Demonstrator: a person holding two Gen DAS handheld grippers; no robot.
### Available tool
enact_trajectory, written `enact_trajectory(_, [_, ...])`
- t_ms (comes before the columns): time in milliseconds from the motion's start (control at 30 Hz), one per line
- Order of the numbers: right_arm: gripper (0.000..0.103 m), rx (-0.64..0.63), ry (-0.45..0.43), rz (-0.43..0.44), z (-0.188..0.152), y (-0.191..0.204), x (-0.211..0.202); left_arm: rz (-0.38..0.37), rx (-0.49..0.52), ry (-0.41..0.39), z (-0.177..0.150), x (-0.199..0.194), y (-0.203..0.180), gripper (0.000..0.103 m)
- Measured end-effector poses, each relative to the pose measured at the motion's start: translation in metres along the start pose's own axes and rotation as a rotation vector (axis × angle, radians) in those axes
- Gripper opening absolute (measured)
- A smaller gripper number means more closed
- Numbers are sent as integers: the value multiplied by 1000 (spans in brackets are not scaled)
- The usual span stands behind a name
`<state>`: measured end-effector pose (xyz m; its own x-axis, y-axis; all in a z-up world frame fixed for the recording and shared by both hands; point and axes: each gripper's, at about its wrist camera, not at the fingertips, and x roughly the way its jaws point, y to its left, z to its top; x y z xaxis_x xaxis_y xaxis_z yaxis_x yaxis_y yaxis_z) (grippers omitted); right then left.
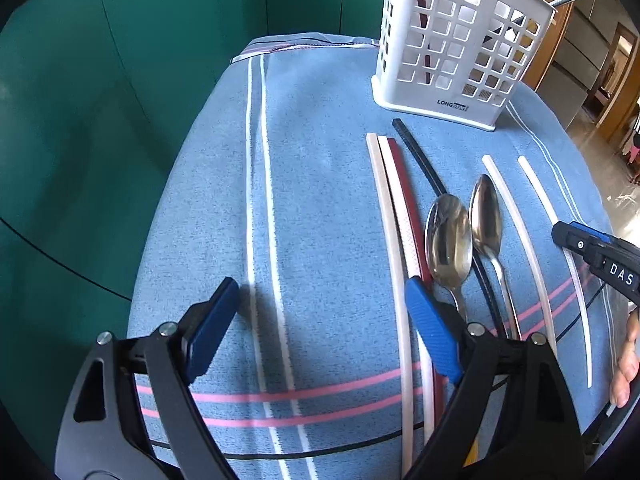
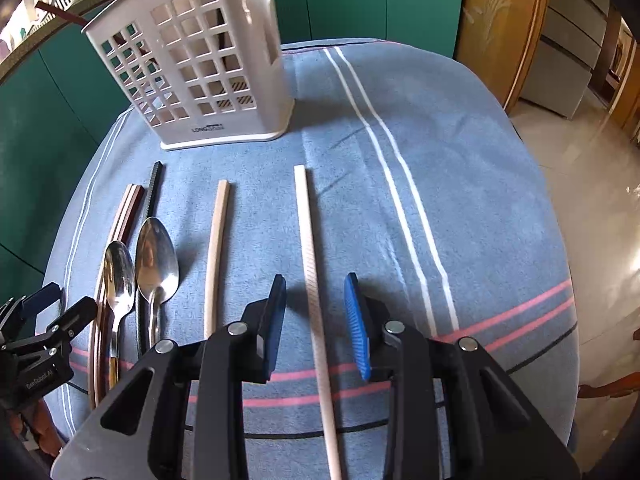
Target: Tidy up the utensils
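Blue striped cloth (image 1: 320, 184) bearing utensils and white caddy (image 1: 452, 48).
Left wrist view: left gripper (image 1: 320, 328) released, over bare cloth beside two spoons (image 1: 448, 240). Right wrist view: right gripper (image 2: 316, 320) unclenched, straddling a white chopstick (image 2: 312, 280) without touching; caddy stands beyond.

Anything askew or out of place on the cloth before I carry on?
Mostly tidy. The black chopstick lies slanted, running under the two steel spoons instead of parallel to the other sticks. The white slotted utensil holder stands upright.
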<state>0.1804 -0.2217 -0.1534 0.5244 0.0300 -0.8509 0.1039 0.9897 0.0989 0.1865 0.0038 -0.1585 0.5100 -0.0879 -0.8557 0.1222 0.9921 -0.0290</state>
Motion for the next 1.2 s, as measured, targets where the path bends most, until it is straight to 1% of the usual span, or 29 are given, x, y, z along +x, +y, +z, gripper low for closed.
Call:
enact_trajectory(67, [31, -1, -2, -2, 0, 0, 0, 8, 10, 5, 1, 0, -3, 85])
enact_trajectory(133, [31, -17, -1, -23, 3, 4, 2, 49, 47, 20, 4, 4, -11, 85])
enact_trajectory(200, [31, -33, 2, -44, 9, 8, 6, 82, 78, 9, 14, 8, -17, 84])
enact_trajectory(267, [31, -48, 5, -64, 18, 11, 11, 81, 73, 23, 28, 14, -17, 79])
enact_trajectory(367, [31, -82, 15, -93, 34, 17, 22, 87, 67, 52, 55, 30, -12, 79])
enact_trajectory(467, [31, -114, 35, -106, 48, 21, 30, 50, 54, 105, 76, 44, -5, 79])
enact_trajectory(533, [31, -144, 66, -115, 56, 24, 34, 35, 74, 144, 89, 51, -3, 79])
enact_trajectory(633, [24, -186, 119, -104, 67, 29, 40, 21, 95, 196, 102, 59, -4, 79])
enact_trajectory(700, [13, -199, 142, -90, 72, 33, 44, 17, 105, 222, 111, 64, -5, 78])
enact_trajectory(733, [11, -204, 152, -79, 74, 35, 46, 12, 108, 231, 114, 66, -6, 76])
enact_trajectory(767, [9, -208, 153, -80, 75, 36, 47, 7, 113, 236, 116, 67, -7, 71])
enact_trajectory(800, [9, -206, 152, -81, 76, 39, 46, -1, 123, 233, 118, 66, -10, 59])
enact_trajectory(833, [8, -203, 145, -80, 76, 39, 46, -5, 128, 225, 120, 65, -12, 50])
enact_trajectory(867, [7, -198, 140, -76, 76, 39, 46, -6, 134, 216, 121, 64, -14, 33])
enact_trajectory(900, [7, -191, 135, -61, 75, 37, 45, -11, 135, 211, 120, 63, -16, 21])
enact_trajectory(967, [7, -177, 127, -30, 71, 35, 41, -22, 130, 191, 118, 61, -17, 12])
enact_trajectory(1033, [7, -168, 101, -21, 69, 31, 31, -40, 101, 180, 113, 58, -18, 9])
enact_trajectory(1067, [7, -165, 82, -15, 68, 30, 22, -61, 79, 174, 110, 53, -16, 8])
enact_trajectory(1167, [7, -154, 22, 21, 71, 21, -10, -73, 59, 101, 105, 26, -13, 6])
enact_trajectory(1200, [7, -149, -5, 34, 72, 19, -24, -76, 61, 64, 104, 12, -13, 6])
